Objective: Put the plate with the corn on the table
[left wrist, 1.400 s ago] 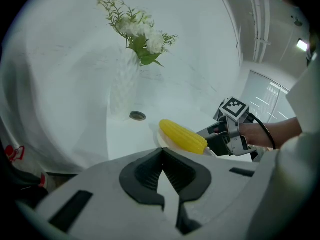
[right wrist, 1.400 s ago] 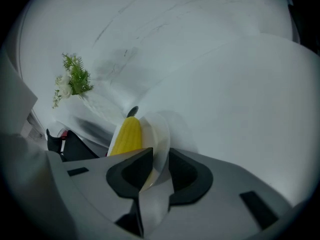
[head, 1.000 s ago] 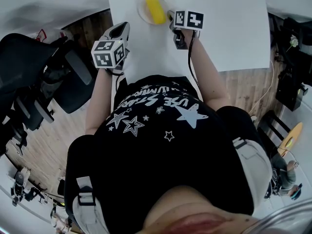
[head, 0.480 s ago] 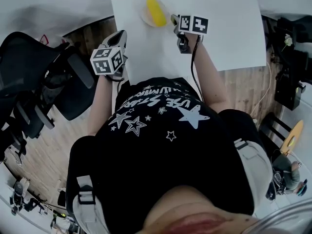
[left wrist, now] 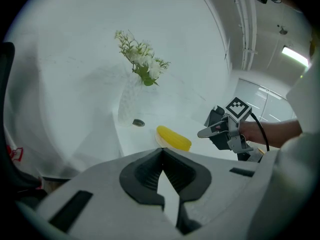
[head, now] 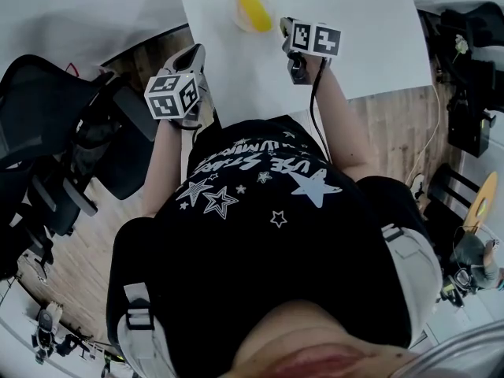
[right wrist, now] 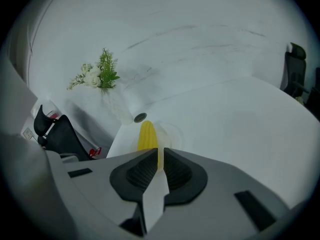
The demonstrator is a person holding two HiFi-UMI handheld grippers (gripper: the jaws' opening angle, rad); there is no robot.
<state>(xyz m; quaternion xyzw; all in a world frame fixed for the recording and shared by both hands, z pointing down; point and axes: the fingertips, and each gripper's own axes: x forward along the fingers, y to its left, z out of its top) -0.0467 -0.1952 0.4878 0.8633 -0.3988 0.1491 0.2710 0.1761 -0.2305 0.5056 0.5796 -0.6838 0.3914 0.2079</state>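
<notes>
A yellow corn cob (head: 253,8) lies on a pale plate (head: 236,12) that rests on the white table (head: 370,38) at its far side. My right gripper (head: 285,27) sits just to the right of the plate, pointing at it. In the right gripper view its jaws (right wrist: 159,151) are closing to a narrow slit with nothing between them, and the corn (right wrist: 147,136) and the plate (right wrist: 172,133) lie just beyond. My left gripper (head: 193,56) hovers near the table's left front corner with its tips together (left wrist: 161,153). It faces the corn (left wrist: 173,137).
A clear vase of white flowers (left wrist: 142,66) stands at the table's far end, with a small dark round object (left wrist: 138,122) beside it. A black office chair (head: 55,132) stands left of the table. The person's body is close to the table's front edge.
The right gripper's jaws have narrowed from wide open to a slit. Both grippers and the plate keep roughly the same places on the table, and the head view has shifted a little.
</notes>
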